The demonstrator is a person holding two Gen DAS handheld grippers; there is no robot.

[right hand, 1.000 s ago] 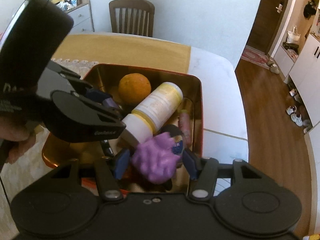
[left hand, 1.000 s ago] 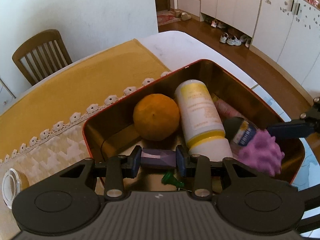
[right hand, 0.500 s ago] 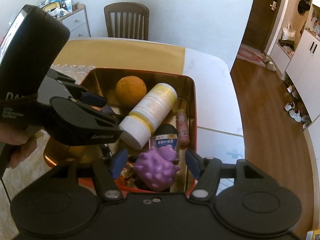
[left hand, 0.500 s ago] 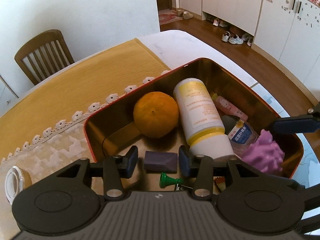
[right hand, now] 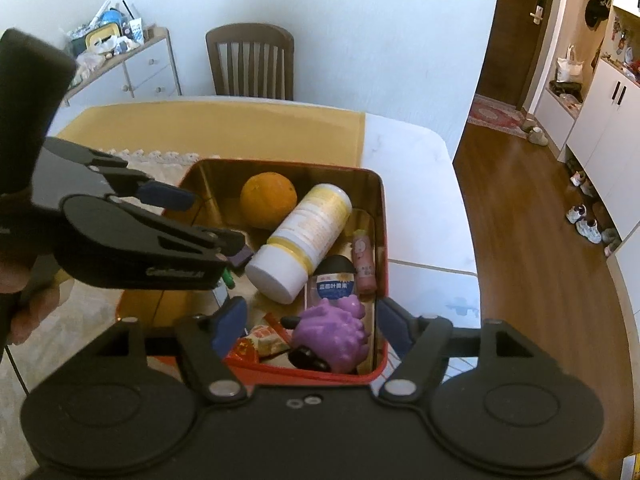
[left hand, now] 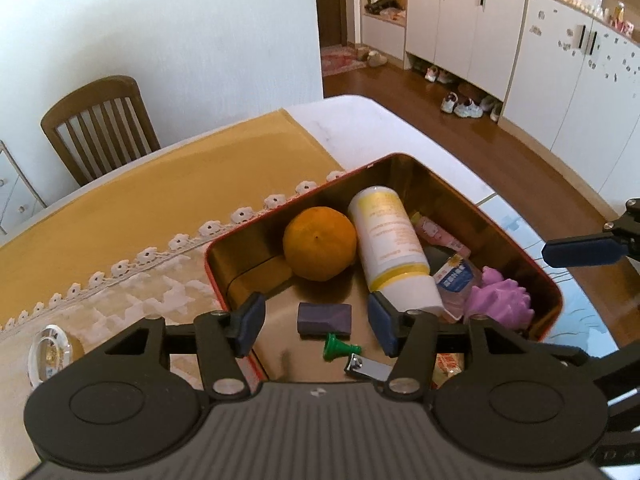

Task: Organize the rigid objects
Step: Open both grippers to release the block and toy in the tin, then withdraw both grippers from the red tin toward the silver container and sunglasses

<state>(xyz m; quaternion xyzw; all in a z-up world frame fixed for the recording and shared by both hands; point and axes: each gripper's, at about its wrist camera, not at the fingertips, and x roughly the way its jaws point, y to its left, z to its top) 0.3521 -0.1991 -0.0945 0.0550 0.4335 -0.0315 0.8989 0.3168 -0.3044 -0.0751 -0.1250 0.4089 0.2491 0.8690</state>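
Purple block [left hand: 324, 318] — between left gripper [left hand: 316, 324] fingers

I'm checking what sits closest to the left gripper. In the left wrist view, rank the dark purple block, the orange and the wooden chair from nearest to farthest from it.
Measured from the left gripper:
1. Dark purple block, lying on the tin's floor between the open fingers.
2. Orange, farther back in the tin, against the white bottle.
3. Wooden chair, beyond the table, far left by the wall.
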